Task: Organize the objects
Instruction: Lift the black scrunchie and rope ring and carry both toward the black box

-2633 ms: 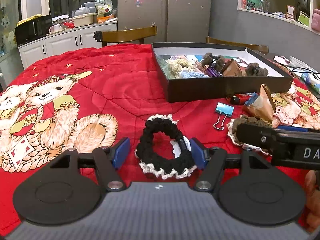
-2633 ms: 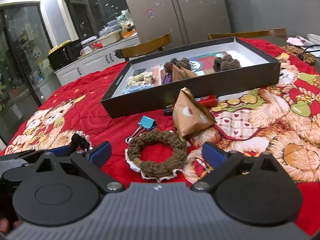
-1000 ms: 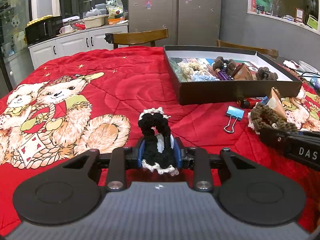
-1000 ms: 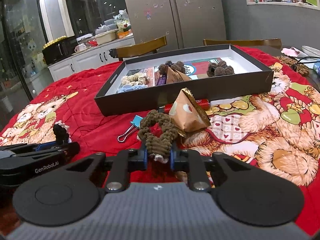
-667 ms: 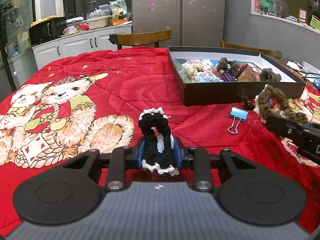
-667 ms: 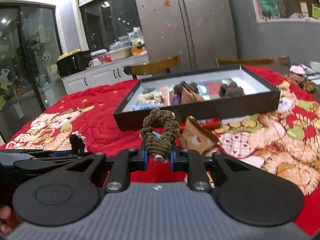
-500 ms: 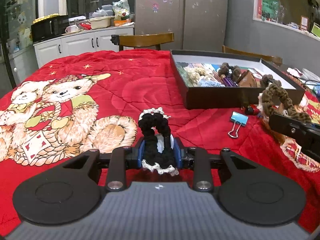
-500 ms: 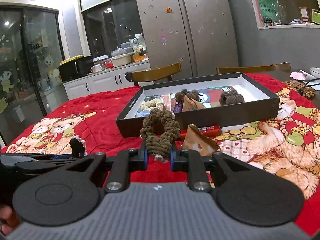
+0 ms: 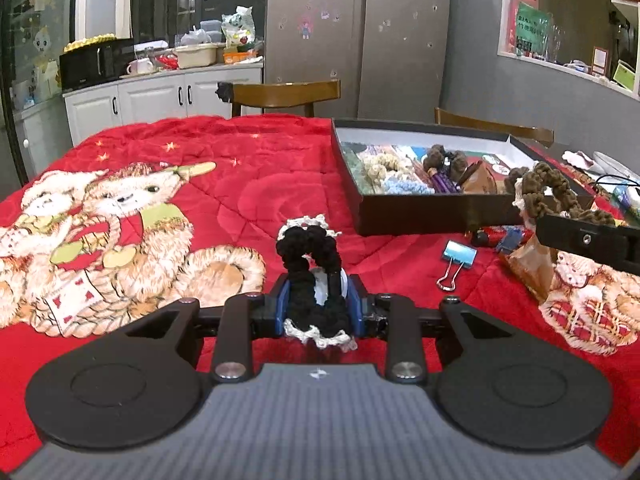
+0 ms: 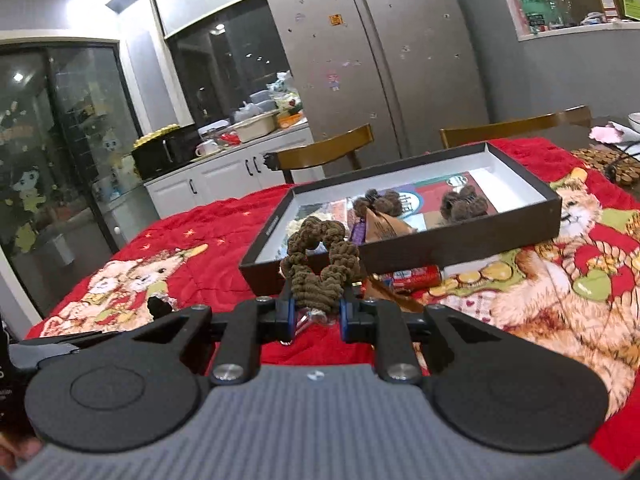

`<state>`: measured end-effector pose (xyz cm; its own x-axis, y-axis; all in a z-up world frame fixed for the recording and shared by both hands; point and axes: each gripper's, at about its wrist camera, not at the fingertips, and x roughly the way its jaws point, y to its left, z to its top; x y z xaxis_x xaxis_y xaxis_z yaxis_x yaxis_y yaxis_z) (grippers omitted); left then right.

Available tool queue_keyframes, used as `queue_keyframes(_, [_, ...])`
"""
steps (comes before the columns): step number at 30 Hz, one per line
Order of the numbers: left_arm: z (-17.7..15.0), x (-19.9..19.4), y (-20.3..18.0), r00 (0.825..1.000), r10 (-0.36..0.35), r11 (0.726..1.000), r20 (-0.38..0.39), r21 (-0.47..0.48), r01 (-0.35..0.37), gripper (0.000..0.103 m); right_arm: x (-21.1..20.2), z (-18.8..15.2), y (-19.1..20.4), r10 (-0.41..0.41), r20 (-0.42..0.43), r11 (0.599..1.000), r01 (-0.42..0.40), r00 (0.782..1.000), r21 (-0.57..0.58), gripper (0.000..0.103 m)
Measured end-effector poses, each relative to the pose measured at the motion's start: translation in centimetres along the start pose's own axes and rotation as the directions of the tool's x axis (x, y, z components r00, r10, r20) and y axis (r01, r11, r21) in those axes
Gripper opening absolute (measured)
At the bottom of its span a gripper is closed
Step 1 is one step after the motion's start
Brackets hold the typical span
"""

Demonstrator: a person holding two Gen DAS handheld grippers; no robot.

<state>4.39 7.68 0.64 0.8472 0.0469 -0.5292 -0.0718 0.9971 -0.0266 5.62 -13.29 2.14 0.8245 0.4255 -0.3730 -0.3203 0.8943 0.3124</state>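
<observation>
My left gripper is shut on a black crocheted scrunchie with white trim, squeezed upright between the blue pads above the red blanket. My right gripper is shut on a brown crocheted scrunchie, lifted off the table in front of the black box. In the left wrist view the brown scrunchie shows at the right, above the box's near wall. The box holds several scrunchies, a brown packet and printed cards.
On the blanket in front of the box lie a blue binder clip, a brown triangular packet and a red tube. Wooden chairs stand at the table's far side. A cable and small items sit at the far right edge.
The right gripper rose with the brown scrunchie and tilted upward, so the box now appears lower in its view. The left gripper keeps its grip on the black scrunchie and stays nearly still.
</observation>
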Motion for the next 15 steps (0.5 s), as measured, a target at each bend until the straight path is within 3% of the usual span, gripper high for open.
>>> queue_keyframes(15, [4.7,-3.7,0.5,0.995,-0.026,0.998,0.093,-0.057,0.031,0.034,-2.2,5.1,-1.3,0.079,0.006,0.996,-0.079,0.997,0.042,0.022])
